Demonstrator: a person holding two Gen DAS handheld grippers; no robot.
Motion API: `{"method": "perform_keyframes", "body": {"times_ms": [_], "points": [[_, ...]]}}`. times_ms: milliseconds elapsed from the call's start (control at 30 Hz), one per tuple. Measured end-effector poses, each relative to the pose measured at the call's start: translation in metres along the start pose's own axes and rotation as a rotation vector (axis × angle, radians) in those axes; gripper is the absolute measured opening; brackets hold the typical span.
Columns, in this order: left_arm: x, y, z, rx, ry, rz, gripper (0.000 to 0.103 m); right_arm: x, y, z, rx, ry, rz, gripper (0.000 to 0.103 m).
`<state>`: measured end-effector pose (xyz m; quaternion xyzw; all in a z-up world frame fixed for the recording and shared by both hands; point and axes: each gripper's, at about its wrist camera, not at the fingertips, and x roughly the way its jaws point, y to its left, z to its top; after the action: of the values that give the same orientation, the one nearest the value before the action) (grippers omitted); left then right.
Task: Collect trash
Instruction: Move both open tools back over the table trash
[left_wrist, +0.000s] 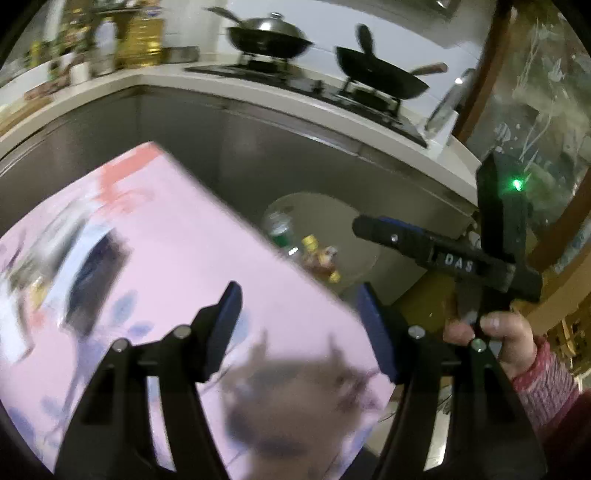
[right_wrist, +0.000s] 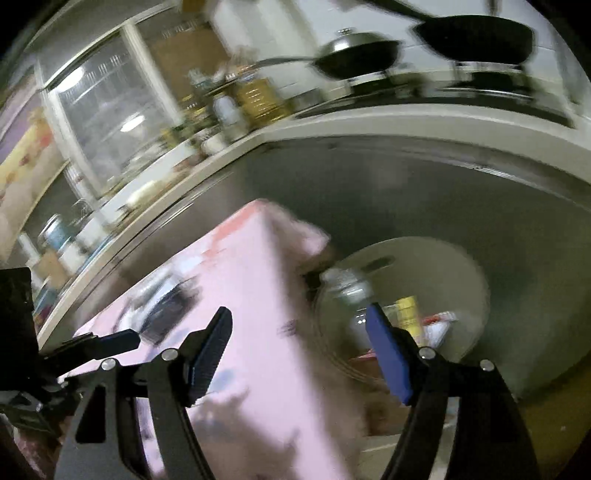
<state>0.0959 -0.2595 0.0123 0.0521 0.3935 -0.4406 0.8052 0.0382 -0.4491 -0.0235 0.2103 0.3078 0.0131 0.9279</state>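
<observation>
the trash bin (left_wrist: 325, 206) stands on the floor against the grey cabinet front (left_wrist: 258, 147), below the counter, and every place here is given from it. inside it lie a clear bottle with a green label (left_wrist: 281, 230) and some yellow and red wrappers (left_wrist: 319, 258). the left gripper (left_wrist: 299, 328) hangs above and on the near side of the bin, its jaws released, with nothing between the blue pads (left_wrist: 376, 332). the right gripper (right_wrist: 299, 354) is also on the near side of the bin, jaws spread and empty; through the gap its camera shows the bin's rim (right_wrist: 461, 258) and the bottle (right_wrist: 345, 284) near the bin's mouth, blurred, so whether it rests or falls cannot be told.

a pink table (left_wrist: 177, 266) fills the space left of the bin and its corner edge overlaps the bin's left side in both views, hiding part of the opening. blurred things lie on the table, too smeared to name. above the bin runs the white counter (left_wrist: 295, 107) with a stove, a lidded wok (left_wrist: 269, 37) and a black pan (left_wrist: 380, 74). bottles and jars (left_wrist: 140, 40) stand on the counter far left of the bin.

right of the bin, in the left wrist view, a hand (left_wrist: 495, 339) in a red patterned sleeve (left_wrist: 546, 387) grips the right gripper's handle, tool pointing towards the bin.
</observation>
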Motion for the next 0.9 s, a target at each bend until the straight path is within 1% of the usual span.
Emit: {"method": "perform_keyframes", "body": {"times_ms": [67, 133, 167, 200, 233, 267, 333, 367, 433, 500, 600, 633, 700, 767, 800, 900], "points": [[-0.023, 0.023, -0.022, -0.030, -0.004, 0.048, 0.063, 0.014, 0.027, -0.008, -0.037, 0.034, 0.037, 0.070], [-0.048, 0.053, -0.047, -0.067, -0.002, 0.125, 0.063, 0.030, 0.055, -0.016, -0.075, 0.072, 0.067, 0.070], [-0.061, 0.073, -0.060, -0.100, 0.002, 0.163, 0.063, 0.036, 0.066, -0.017, -0.087, 0.085, 0.079, 0.070], [-0.070, 0.086, -0.068, -0.122, 0.004, 0.185, 0.063, 0.046, 0.083, -0.018, -0.108, 0.103, 0.097, 0.069], [-0.080, 0.102, -0.077, -0.149, 0.004, 0.215, 0.063, 0.051, 0.091, -0.019, -0.119, 0.110, 0.107, 0.069], [-0.091, 0.122, -0.087, -0.181, 0.002, 0.257, 0.063, 0.056, 0.102, -0.017, -0.131, 0.116, 0.119, 0.069], [-0.107, 0.151, -0.099, -0.234, -0.001, 0.309, 0.063, 0.076, 0.122, 0.000, -0.142, 0.122, 0.139, 0.069], [-0.118, 0.171, -0.105, -0.279, -0.010, 0.330, 0.063, 0.082, 0.125, 0.005, -0.135, 0.123, 0.144, 0.069], [-0.134, 0.198, -0.112, -0.345, -0.045, 0.347, 0.063, 0.112, 0.130, 0.031, -0.088, 0.130, 0.165, 0.069], [-0.147, 0.218, -0.118, -0.402, -0.086, 0.355, 0.063, 0.152, 0.130, 0.055, -0.018, 0.140, 0.180, 0.069], [-0.156, 0.245, -0.125, -0.480, -0.124, 0.349, 0.063, 0.207, 0.130, 0.075, 0.070, 0.156, 0.203, 0.069], [-0.157, 0.252, -0.127, -0.497, -0.127, 0.346, 0.063, 0.221, 0.127, 0.077, 0.098, 0.167, 0.216, 0.069], [-0.155, 0.262, -0.128, -0.507, -0.121, 0.348, 0.063, 0.256, 0.118, 0.081, 0.201, 0.206, 0.260, 0.069], [-0.151, 0.269, -0.126, -0.504, -0.112, 0.354, 0.063, 0.278, 0.116, 0.081, 0.269, 0.239, 0.314, 0.066], [-0.152, 0.272, -0.128, -0.503, -0.111, 0.355, 0.063, 0.284, 0.119, 0.080, 0.276, 0.252, 0.330, 0.065], [-0.151, 0.282, -0.129, -0.514, -0.119, 0.347, 0.063, 0.298, 0.147, 0.068, 0.218, 0.321, 0.389, 0.063]]}}
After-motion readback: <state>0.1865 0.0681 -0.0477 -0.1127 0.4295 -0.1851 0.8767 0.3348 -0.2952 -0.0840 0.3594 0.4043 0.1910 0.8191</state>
